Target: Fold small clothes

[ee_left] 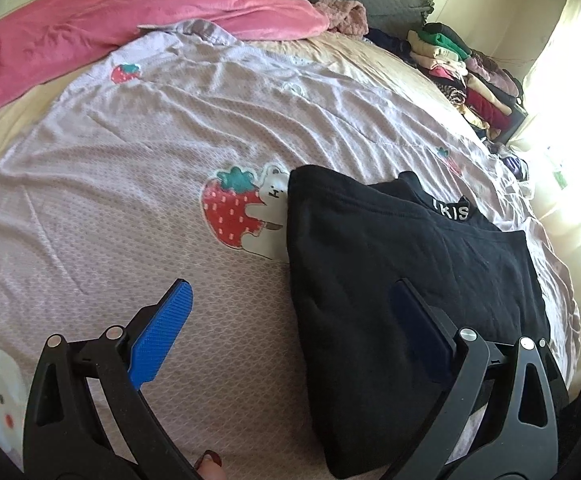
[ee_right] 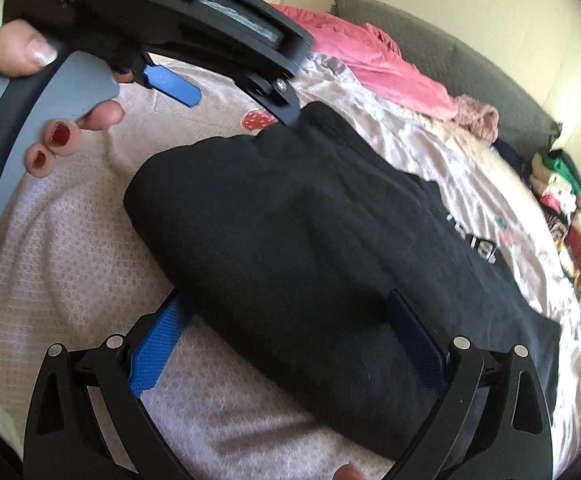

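Lilac strawberry-print bedsheet (ee_left: 130, 184) fills my view, with the folded black garment (ee_left: 390, 264) lying on it. Both my left gripper (ee_left: 290, 320) and right gripper (ee_right: 290, 320) hang spread wide over its near edge, gripping nothing.

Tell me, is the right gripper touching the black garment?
Cannot tell. In the right wrist view the open right gripper straddles the black garment, but no contact or gap shows plainly.

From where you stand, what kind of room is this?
Most likely a bedroom: a bed under a lilac strawberry-print sheet, a grey headboard cushion behind it, and stacks of folded clothes at the far edge beside a black garment.
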{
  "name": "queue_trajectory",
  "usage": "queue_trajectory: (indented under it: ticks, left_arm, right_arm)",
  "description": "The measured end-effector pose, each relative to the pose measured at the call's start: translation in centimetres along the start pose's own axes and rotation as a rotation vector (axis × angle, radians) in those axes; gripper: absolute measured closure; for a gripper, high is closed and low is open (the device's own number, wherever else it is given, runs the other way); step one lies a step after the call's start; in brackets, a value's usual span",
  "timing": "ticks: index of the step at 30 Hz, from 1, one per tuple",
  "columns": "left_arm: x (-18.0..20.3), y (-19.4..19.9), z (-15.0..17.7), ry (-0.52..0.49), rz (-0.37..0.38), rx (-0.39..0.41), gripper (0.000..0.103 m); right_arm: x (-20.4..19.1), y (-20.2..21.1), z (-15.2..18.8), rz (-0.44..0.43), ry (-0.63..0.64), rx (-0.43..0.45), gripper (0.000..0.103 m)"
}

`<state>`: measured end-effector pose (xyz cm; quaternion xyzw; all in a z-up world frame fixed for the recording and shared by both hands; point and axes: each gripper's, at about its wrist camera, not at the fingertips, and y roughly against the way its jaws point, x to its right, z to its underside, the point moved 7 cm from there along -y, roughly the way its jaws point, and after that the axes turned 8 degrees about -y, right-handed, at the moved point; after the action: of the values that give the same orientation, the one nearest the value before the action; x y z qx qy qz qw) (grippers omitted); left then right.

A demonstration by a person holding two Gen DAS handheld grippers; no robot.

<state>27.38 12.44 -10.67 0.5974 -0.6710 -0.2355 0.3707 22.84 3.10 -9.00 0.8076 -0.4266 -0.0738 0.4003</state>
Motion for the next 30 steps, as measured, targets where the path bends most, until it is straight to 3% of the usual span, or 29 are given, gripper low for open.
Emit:
queue_trajectory:
  ticks: [3, 6, 9, 11, 13, 23, 25, 27, 30]
  left_arm:
    - [0.1, -0.7, 0.0, 0.019, 0.022, -0.014, 0.010]
    - [0.2, -1.3, -0.1, 0.033, 0.039, -0.023, 0.010]
    - [0.4, -1.7, -0.2, 0.048, 0.059, -0.037, 0.010]
    - [0.6, -2.0, -0.1, 0.052, 0.075, -0.048, 0.010]
    - [0.8, -2.2, 0.1, 0.050, 0.091, -0.057, 0.010]
    - [2.6, -3.6, 0.7, 0.063, 0.195, -0.085, 0.011]
    - [3.2, -3.7, 0.9, 0.067, 0.224, -0.091, 0.034]
    - [4.1, -4.1, 1.3, 0.070, 0.250, -0.106, 0.045]
    - [5.0, -4.2, 1.5, 0.037, 0.205, -0.093, 0.054]
  right_arm:
    - [0.2, -0.3, -0.1, 0.002, -0.003, 0.009, 0.008]
    - [1.2, -0.2, -0.3, 0.007, -0.041, 0.022, 0.025]
    - [1.8, 0.1, -0.5, -0.034, -0.081, 0.038, 0.045]
    - [2.3, 0.4, -0.6, -0.083, -0.117, 0.048, 0.074]
    - [2.5, 0.6, -0.6, -0.126, -0.141, 0.050, 0.091]
    - [2.6, 1.5, -0.6, -0.169, -0.177, 0.080, 0.094]
    - [2.6, 1.8, -0.5, -0.183, -0.194, 0.089, 0.094]
    - [2.7, 2.1, -0.5, -0.189, -0.204, 0.097, 0.094]
    - [2.8, 2.6, -0.3, -0.201, -0.214, 0.109, 0.095]
